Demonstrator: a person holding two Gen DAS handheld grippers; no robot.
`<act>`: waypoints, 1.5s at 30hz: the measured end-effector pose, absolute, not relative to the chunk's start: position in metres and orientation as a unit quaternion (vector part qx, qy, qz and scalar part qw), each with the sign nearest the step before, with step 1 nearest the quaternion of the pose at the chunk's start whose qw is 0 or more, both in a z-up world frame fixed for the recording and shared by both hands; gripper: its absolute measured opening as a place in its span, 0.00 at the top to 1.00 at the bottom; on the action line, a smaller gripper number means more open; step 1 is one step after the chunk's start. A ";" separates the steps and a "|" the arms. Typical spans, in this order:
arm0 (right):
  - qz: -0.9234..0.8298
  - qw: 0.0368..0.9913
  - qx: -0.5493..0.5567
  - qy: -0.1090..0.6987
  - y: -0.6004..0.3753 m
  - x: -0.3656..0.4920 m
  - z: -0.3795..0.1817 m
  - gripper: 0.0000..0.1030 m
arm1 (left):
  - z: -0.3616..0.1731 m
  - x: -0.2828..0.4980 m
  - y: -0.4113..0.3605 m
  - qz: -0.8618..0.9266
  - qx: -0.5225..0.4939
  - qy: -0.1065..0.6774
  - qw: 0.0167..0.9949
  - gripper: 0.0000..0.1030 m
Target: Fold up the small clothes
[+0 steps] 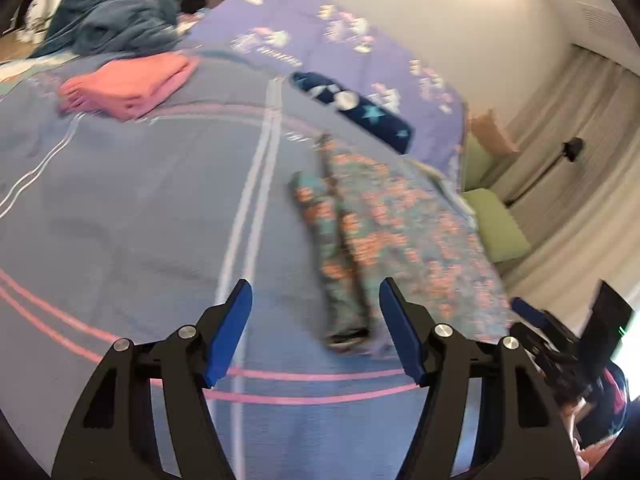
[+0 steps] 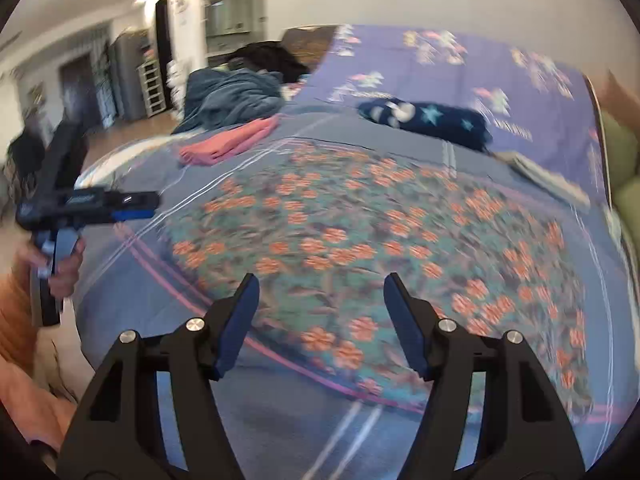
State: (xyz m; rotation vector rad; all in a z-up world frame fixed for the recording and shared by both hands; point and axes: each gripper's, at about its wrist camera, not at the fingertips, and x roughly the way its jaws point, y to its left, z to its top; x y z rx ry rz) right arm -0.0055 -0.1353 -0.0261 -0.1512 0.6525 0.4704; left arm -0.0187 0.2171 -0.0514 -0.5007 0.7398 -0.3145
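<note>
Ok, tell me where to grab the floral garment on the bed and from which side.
Take the floral garment at its near hem, coming in low from the bed's near edge. It lies spread flat, so only an edge offers a pinch. Both the right hand-held gripper and the left hand-held gripper are open and empty.

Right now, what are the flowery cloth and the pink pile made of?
The flowery cloth looks like thin woven fabric, perhaps cotton: matte, printed with orange flowers, lying flat with a folded edge. The pink pile looks like soft knit or fleece, matte, stacked in thick folds. Blur leaves both uncertain.
</note>
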 end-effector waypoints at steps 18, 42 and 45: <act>0.026 0.904 0.266 0.332 -0.380 -0.045 -0.067 0.59 | 0.001 0.031 -0.029 -0.396 -0.077 0.388 0.829 0.35; 0.122 0.888 0.279 0.345 -0.402 -0.042 -0.093 0.78 | -0.050 0.156 -0.297 -0.345 0.155 0.501 0.778 0.23; 0.120 0.886 0.278 0.352 -0.410 -0.049 -0.093 0.75 | -0.057 0.146 -0.313 -0.329 0.226 0.487 0.777 0.23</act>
